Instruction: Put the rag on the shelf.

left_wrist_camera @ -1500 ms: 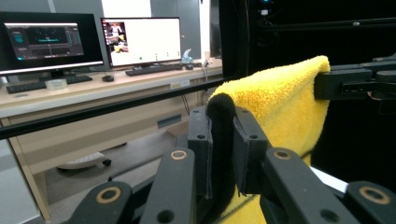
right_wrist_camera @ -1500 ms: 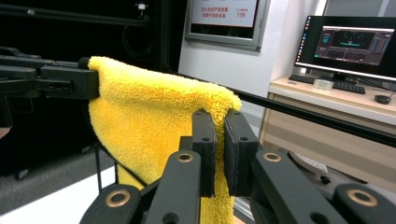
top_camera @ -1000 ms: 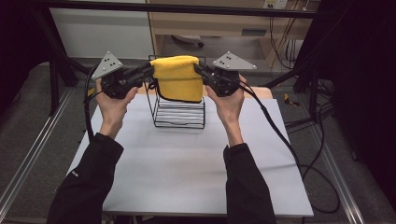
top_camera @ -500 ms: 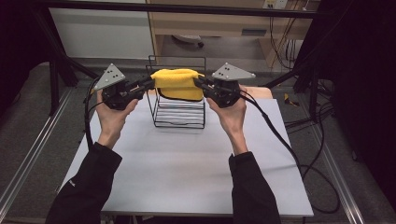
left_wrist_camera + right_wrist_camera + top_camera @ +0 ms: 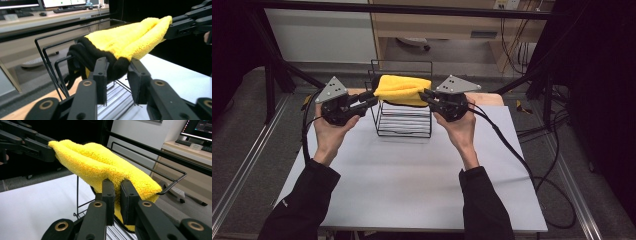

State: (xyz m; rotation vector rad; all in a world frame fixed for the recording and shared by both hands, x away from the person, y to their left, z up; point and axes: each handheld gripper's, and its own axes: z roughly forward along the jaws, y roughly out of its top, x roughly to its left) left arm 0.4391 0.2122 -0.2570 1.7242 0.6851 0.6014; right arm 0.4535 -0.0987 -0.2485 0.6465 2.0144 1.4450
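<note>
A folded yellow towel (image 5: 402, 90) with a black hem lies across the top of a black wire basket (image 5: 404, 125) at the far middle of the white table (image 5: 412, 185). My left gripper (image 5: 371, 99) is at the towel's left end. In the left gripper view its jaws (image 5: 117, 72) have just been opening and stand apart, with the black-hemmed end of the towel (image 5: 130, 37) loosely between them. My right gripper (image 5: 424, 95) is at the right end. In the right gripper view it (image 5: 117, 192) is shut on the towel (image 5: 100, 162), pinching the yellow fold.
The basket's wire rim (image 5: 172, 185) runs under the towel. Cables (image 5: 512, 150) trail off the table's right side. A black frame bar (image 5: 412, 7) crosses above the far edge. The near part of the table is bare white surface.
Both hands have come down and the towel has sunk from hanging in front of the basket to resting on its top. The left jaws have spread apart.
</note>
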